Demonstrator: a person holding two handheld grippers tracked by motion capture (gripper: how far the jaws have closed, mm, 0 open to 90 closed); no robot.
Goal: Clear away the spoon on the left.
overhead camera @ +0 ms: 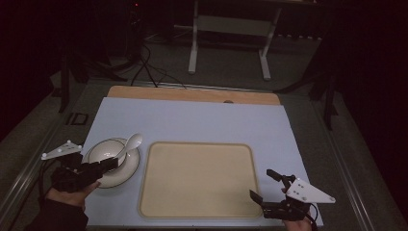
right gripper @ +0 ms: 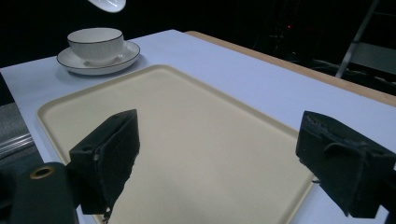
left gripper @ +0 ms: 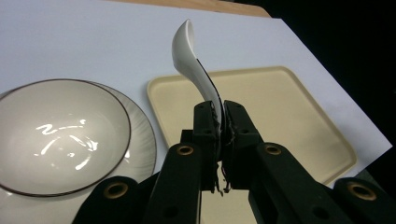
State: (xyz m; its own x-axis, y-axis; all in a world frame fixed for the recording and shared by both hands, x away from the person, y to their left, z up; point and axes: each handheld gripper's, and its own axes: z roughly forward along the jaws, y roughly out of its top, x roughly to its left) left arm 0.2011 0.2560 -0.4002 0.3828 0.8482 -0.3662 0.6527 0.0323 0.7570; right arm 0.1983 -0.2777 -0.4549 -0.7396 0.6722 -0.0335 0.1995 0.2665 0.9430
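My left gripper (overhead camera: 109,163) (left gripper: 221,114) is shut on the handle of a white ceramic spoon (overhead camera: 131,145) (left gripper: 190,58). The spoon's scoop points up and away, lifted above the table. Just beside it, a white bowl (overhead camera: 106,151) (left gripper: 60,135) with a dark rim sits on a matching saucer (overhead camera: 127,169) (left gripper: 144,142) at the table's left. My right gripper (overhead camera: 262,185) (right gripper: 219,135) stands open at the front right, over the near corner of the beige tray (overhead camera: 197,179) (right gripper: 187,116), with nothing between its jaws. From there I see the bowl (right gripper: 95,41) and the spoon's scoop (right gripper: 108,4) far off.
The beige tray (left gripper: 280,121) lies bare in the middle of a pale blue mat (overhead camera: 192,120). A wooden strip (overhead camera: 192,94) runs along the table's far edge. Beyond it stand a desk frame (overhead camera: 231,33) and cables on a dark floor.
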